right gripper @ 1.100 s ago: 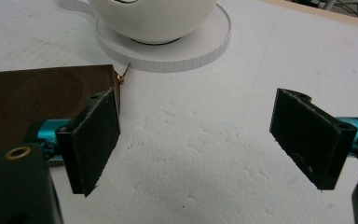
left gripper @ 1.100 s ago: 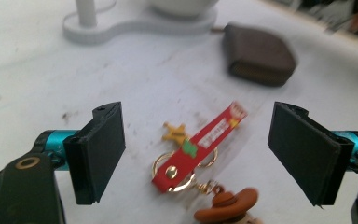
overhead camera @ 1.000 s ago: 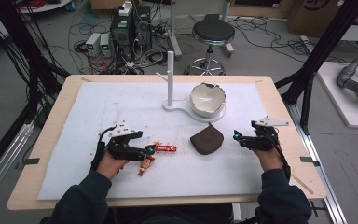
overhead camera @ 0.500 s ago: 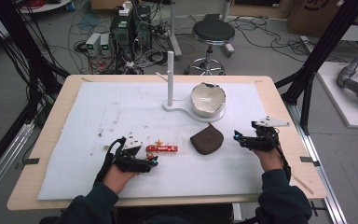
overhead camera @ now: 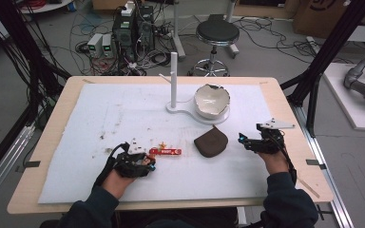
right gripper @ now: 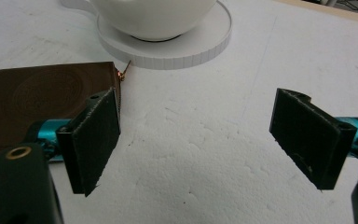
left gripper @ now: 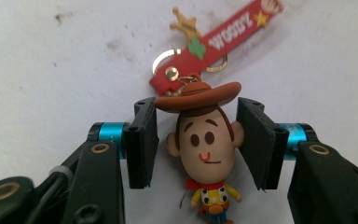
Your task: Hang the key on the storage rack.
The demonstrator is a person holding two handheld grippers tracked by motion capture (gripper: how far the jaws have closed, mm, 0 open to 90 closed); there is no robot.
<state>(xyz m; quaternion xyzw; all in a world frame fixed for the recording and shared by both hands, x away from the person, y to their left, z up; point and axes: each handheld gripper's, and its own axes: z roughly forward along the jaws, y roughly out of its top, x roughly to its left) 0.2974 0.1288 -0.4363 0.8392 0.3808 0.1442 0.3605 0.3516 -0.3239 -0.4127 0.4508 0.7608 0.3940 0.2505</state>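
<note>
On the white-covered bench (overhead camera: 76,142), the left claw (left gripper: 198,140) was seen just closing around the head of a cowboy keychain figure (left gripper: 205,149); small gaps remained beside the pads, so no pinch was made yet. Its red strap (overhead camera: 166,152) lay beside it. Further right, a brown pouch (overhead camera: 210,141) lay, and the right claw (right gripper: 196,135) was held spread, nothing between.

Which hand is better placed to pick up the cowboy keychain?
Left. The left tongs have just been closing around the cowboy keychain, whose head sits between the pads with small gaps either side. The right tongs stand open over bare foam beside the brown pouch.
</note>
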